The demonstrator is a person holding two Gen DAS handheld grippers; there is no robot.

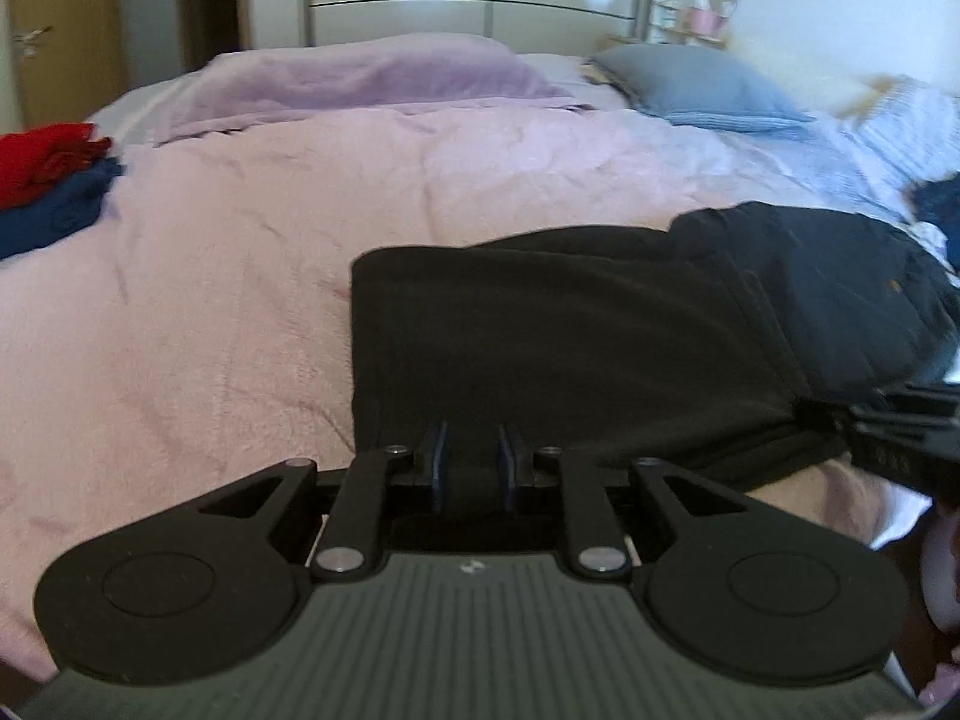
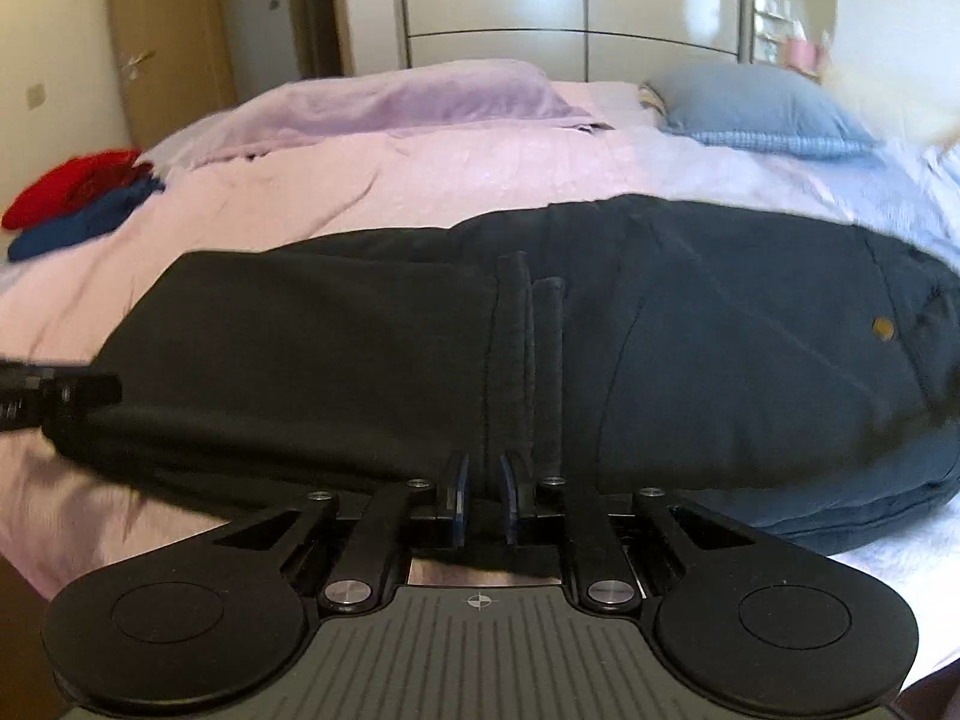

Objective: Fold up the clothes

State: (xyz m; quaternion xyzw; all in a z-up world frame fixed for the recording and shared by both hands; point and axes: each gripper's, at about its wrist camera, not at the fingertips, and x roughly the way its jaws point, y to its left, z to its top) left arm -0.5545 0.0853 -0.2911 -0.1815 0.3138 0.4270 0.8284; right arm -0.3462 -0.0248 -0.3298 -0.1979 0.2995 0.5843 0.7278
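Observation:
Dark navy trousers [image 1: 600, 330] lie folded across the near side of a bed with a pink blanket [image 1: 240, 276]. My left gripper [image 1: 471, 456] is shut on the near edge of the trousers at the leg end. My right gripper [image 2: 483, 489] is shut on the near edge of the trousers [image 2: 540, 348], close to the leg hems folded over the middle. The waist with a brass button [image 2: 882, 329] lies to the right. Each gripper shows at the edge of the other's view: the right one [image 1: 900, 426] and the left one [image 2: 36, 396].
A red garment [image 1: 48, 156] on a blue garment [image 1: 54, 210] lies at the bed's far left. A lilac blanket [image 1: 372, 84] and a blue pillow [image 1: 702, 87] lie at the far end. More dark clothes [image 1: 939, 204] sit at the right. Wardrobes stand behind.

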